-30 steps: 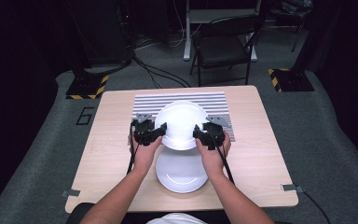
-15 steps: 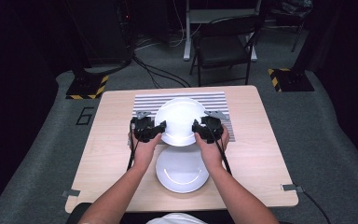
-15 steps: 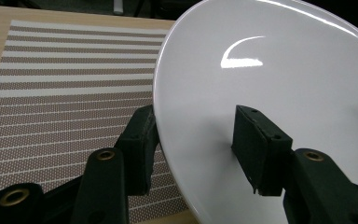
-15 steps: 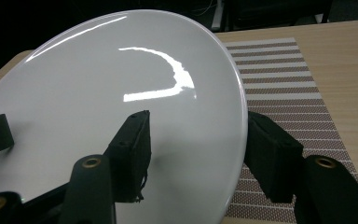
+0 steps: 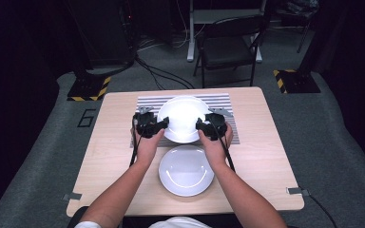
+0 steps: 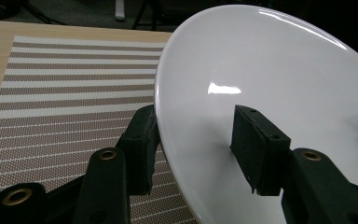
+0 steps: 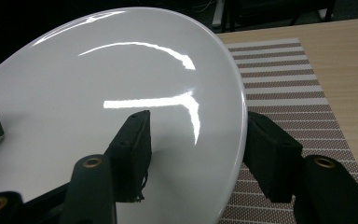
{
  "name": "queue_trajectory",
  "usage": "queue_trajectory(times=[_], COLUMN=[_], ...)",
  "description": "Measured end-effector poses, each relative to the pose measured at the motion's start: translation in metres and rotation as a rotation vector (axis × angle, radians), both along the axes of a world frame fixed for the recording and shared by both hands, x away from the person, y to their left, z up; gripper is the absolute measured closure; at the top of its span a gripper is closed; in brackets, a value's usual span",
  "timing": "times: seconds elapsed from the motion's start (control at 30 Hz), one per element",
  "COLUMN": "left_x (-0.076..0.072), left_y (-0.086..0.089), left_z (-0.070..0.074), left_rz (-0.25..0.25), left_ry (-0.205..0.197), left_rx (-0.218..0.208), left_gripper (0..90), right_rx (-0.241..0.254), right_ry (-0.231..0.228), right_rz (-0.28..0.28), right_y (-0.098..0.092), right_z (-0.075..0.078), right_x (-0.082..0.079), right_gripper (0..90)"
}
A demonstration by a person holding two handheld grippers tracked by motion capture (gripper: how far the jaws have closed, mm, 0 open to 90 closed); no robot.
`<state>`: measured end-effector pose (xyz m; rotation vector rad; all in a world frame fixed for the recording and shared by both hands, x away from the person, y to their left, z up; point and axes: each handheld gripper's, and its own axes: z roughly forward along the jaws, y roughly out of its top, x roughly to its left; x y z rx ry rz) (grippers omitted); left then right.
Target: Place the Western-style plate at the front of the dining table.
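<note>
1. Gripping the raised plate (image 5: 183, 116) by its two opposite rims: left gripper (image 5: 158, 126) and right gripper (image 5: 203, 127) are each clamping an edge.
2. Left fingers (image 6: 142, 140) are pinching narrow, rim sitting between them, one pad under, one on the plate's face.
3. Right fingers (image 7: 133, 149) are doing likewise on the opposite rim.
4. Plate is hanging tilted between both fingertip pairs, over the striped mat (image 5: 228, 102).
5. Second plate (image 5: 186, 170) is lying flat on the table (image 5: 261, 156), just behind the fingers, toward the person.
</note>
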<state>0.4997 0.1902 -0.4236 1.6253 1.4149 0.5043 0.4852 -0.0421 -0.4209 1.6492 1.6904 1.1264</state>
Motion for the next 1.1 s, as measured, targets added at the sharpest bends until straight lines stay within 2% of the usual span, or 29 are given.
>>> queue_trajectory(times=[0.17,0.5,0.7,1.1], left_x=[0.007,0.016,0.021,0.028], left_y=[-0.001,-0.001,0.001,0.004], left_z=[-0.001,-0.010,-0.015,-0.033], left_rz=[-0.003,0.005,0.011,0.020], left_ry=[0.006,0.017,0.020,0.059], left_rx=[-0.008,0.007,0.017,0.013], left_gripper=[50.7,50.7,50.8,52.4], right_rx=[-0.014,0.007,-0.008,-0.019], right_ry=[-0.002,0.023,0.026,0.044], right_rz=[-0.006,-0.014,-0.009,-0.001], right_y=[0.000,0.000,0.003,0.007], right_z=[-0.001,-0.011,-0.017,-0.029], right_x=[0.009,0.020,0.024,0.033], right_gripper=[43.1,43.5,43.5,43.5])
